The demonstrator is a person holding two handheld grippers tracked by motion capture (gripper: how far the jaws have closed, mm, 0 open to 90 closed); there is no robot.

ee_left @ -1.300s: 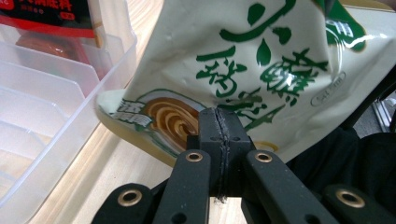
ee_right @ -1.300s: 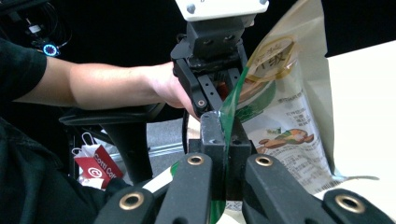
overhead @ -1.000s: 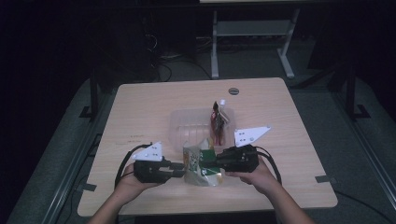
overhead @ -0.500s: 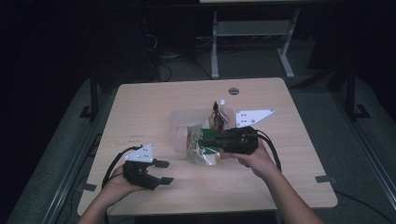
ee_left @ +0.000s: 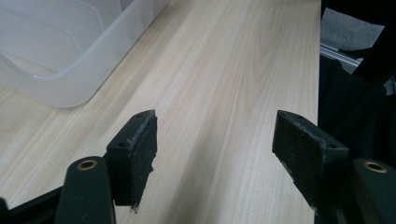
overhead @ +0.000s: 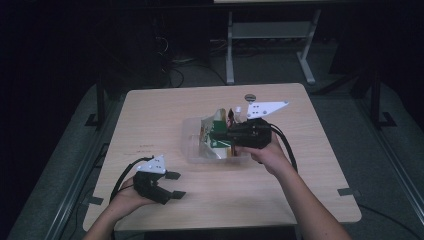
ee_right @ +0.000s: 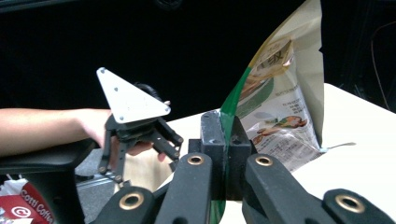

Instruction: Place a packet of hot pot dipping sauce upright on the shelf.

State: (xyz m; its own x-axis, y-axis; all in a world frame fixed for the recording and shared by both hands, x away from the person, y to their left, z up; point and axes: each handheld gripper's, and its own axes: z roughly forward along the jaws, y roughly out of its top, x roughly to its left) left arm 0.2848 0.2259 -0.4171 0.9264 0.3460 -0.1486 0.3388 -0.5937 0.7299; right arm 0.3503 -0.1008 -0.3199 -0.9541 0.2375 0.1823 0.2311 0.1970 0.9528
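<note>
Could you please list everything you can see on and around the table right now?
snack bag: one, green and silvery with printed pictures, pinched at its edge, above the tub
plastic tub: one, clear, middle of the table
red item: one, behind the bag; too small to identify
table: one, light wood
grommet: one, dark, round, at the far table edge
metal frame: one, grey, on the floor beyond the table
red packet: one, red with white print, bottom left of the right gripper view
left gripper: black, jaws apart with nothing between them, having just been opening, near table edge
right gripper: black, shut on the bag
hands: two, one per gripper
</note>
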